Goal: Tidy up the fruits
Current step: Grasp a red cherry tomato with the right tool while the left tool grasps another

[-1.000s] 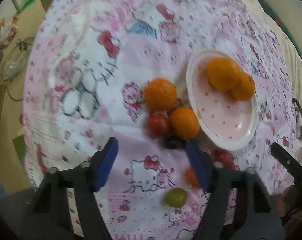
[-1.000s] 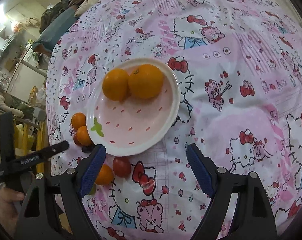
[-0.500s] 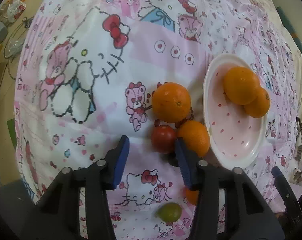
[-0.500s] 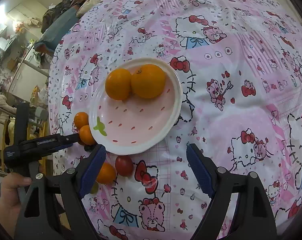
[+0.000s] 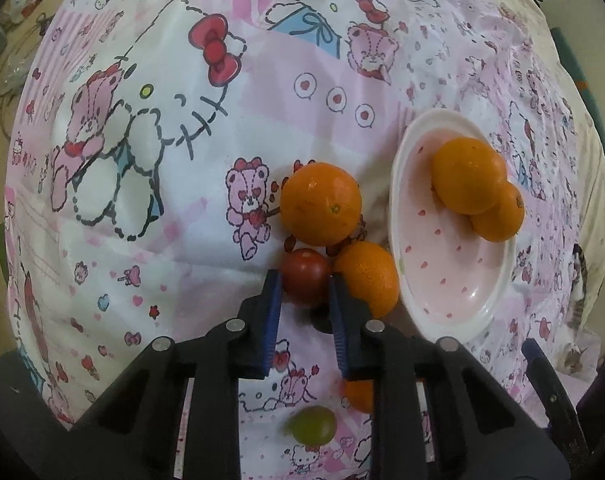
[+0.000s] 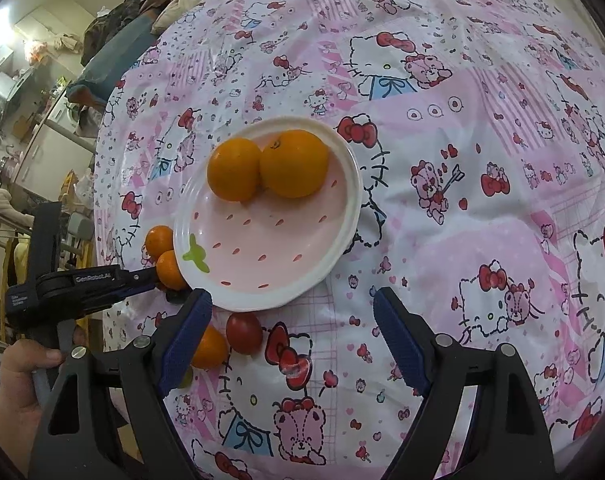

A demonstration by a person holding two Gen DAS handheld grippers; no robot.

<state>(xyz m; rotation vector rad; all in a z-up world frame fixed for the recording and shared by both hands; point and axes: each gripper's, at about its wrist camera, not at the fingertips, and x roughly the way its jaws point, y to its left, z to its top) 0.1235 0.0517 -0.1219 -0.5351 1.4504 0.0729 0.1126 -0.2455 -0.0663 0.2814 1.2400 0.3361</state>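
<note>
Left tongs (image 5: 304, 286) narrowed around small dark-red round tomato (image 5: 305, 281), just left of pink strawberry-print plate (image 5: 454, 312); grip looks unfinished. Squeeze gently w/o nudging adjacent orange (image 5: 368, 274). Right tongs (image 6: 292, 336) wide open, empty, near plate.

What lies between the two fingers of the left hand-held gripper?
In the left wrist view, a red tomato sits between the fingers of the left hand-held gripper, beside an orange.
</note>
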